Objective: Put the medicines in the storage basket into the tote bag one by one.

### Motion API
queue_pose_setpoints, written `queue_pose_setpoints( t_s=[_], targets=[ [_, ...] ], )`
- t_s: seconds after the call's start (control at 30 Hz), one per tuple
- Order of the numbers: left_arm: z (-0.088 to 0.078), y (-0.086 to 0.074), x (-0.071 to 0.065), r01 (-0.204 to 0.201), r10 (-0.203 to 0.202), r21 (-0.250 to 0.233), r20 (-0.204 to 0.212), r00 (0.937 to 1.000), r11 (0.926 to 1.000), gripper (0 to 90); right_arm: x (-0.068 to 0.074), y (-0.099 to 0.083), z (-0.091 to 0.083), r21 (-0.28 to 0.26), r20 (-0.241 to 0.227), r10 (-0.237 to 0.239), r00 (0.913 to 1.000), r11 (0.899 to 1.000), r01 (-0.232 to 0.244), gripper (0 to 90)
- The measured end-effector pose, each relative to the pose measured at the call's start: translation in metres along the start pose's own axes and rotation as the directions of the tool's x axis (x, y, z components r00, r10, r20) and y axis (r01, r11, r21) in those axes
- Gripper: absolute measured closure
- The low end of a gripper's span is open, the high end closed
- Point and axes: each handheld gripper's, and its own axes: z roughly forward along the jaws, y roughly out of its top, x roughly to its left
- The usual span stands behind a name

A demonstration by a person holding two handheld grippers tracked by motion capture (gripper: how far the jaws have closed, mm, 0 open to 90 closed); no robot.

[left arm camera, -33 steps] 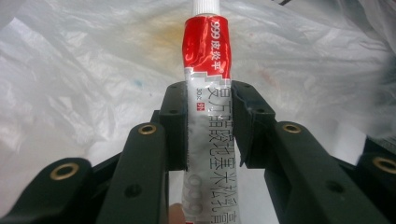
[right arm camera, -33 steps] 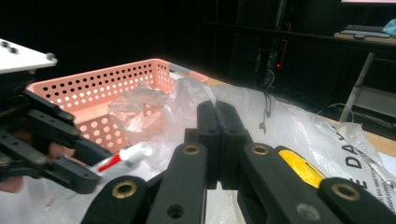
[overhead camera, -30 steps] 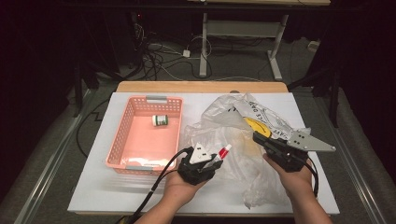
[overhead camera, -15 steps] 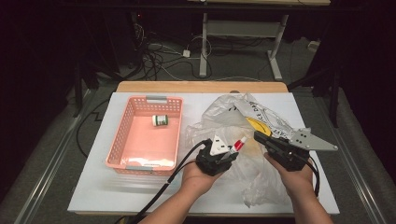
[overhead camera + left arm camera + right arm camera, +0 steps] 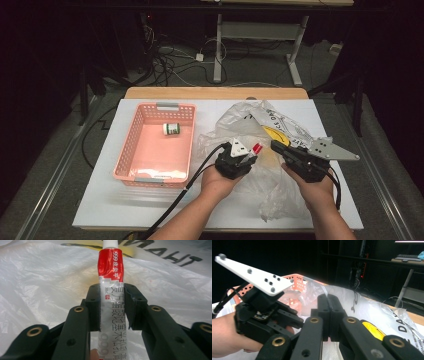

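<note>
Your left gripper [image 5: 246, 159] has its fingers clamped on a red-and-white ointment tube [image 5: 111, 293]. In the left gripper view the two pads press the tube's flat sides at its middle; the red printed end and the white cap stand out beyond the pads, and the crimped end runs back between the fingers toward your hand. In the high view the tube's red end [image 5: 257, 148] sits just above the clear plastic bag [image 5: 280, 195], near the middle of the white bench [image 5: 100, 200].

Your right gripper [image 5: 277, 146] has its fingers closed flat against each other, with nothing visible between them. It sits over the bag, just beside the left gripper and apart from it.

The bag lies crumpled on the bench's right half, with black lettering and a yellow patch showing.

A pink basket [image 5: 131, 150] stands on the bench's left half, well apart from the tube. A small green-and-white jar [image 5: 171, 129] lies on its side within it, near the far wall.
</note>
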Motion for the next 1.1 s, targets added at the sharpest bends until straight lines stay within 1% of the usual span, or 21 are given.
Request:
queue_pose_setpoints(
  t_s=[0.13,0.3,0.37,0.53,0.57,0.63,0.8,0.83,0.87,0.9,0.93,0.97,1.0,1.07,1.1],
  targets=[
    [0.008,0.000,0.002,0.012,-0.011,0.011,-0.016,0.9998,0.9999,66.9,-0.001,-0.001,0.000,0.005,0.001,0.008,1.0000,1.000,-0.008,90.0],
    [0.019,0.002,0.001,0.012,-0.011,0.021,-0.038,0.9992,0.9997,66.9,-0.002,-0.002,0.001,0.001,0.001,0.012,0.9999,1.000,-0.012,90.0],
    [0.024,0.002,0.002,0.014,-0.013,0.024,-0.040,0.9991,0.9996,66.9,-0.002,-0.001,0.001,0.000,0.002,0.013,0.9999,1.000,-0.013,90.0],
    [0.036,0.003,0.001,0.003,-0.001,0.049,-0.049,0.9988,0.9988,66.9,-0.002,-0.001,0.001,-0.002,0.002,0.014,0.9999,1.000,-0.014,90.0],
    [0.038,0.003,0.001,-0.002,0.005,0.060,-0.049,0.9988,0.9982,66.8,-0.002,-0.001,0.001,-0.003,0.002,0.013,0.9999,1.000,-0.013,90.0],
    [0.042,0.001,0.001,0.004,0.000,0.075,-0.050,0.9987,0.9972,66.8,-0.003,-0.001,0.000,-0.004,0.003,0.012,0.9999,1.000,-0.012,90.0],
    [0.050,-0.002,0.003,0.004,0.004,0.114,-0.065,0.9979,0.9935,66.8,-0.004,0.000,-0.001,-0.011,0.004,0.024,0.9997,1.000,-0.023,90.0],
    [0.051,-0.003,0.003,0.005,0.003,0.123,-0.063,0.9980,0.9924,66.8,-0.004,0.000,-0.001,-0.013,0.004,0.028,0.9996,1.000,-0.028,90.0],
    [0.054,-0.004,0.003,0.021,-0.013,0.123,-0.063,0.9979,0.9922,66.7,-0.004,0.000,-0.001,-0.013,0.005,0.028,0.9996,1.000,-0.028,90.0],
    [0.056,-0.004,0.003,0.020,-0.012,0.133,-0.062,0.9980,0.9910,66.8,-0.004,0.000,-0.001,-0.012,0.004,0.026,0.9997,1.000,-0.026,90.0],
    [0.058,-0.005,0.004,0.021,-0.010,0.144,-0.076,0.9971,0.9894,66.8,-0.004,0.000,-0.001,-0.012,0.004,0.026,0.9997,1.000,-0.026,90.0],
    [0.059,-0.006,0.005,0.016,-0.006,0.158,-0.067,0.9978,0.9874,66.9,-0.004,0.000,-0.001,-0.013,0.005,0.027,0.9996,1.000,-0.027,90.0],
    [0.060,-0.007,0.008,-0.008,0.022,0.170,-0.079,0.9967,0.9855,66.9,-0.005,0.000,0.000,-0.014,0.006,0.028,0.9996,1.000,-0.028,90.0],
    [0.063,-0.007,0.009,0.026,-0.011,0.167,-0.087,0.9962,0.9856,66.9,-0.005,-0.001,-0.001,-0.012,0.007,0.030,0.9995,0.999,-0.029,90.0],
    [0.063,-0.006,0.009,0.017,-0.002,0.171,-0.087,0.9962,0.9851,66.9,-0.005,-0.001,0.000,-0.012,0.007,0.029,0.9995,0.999,-0.029,90.0]
  ],
)
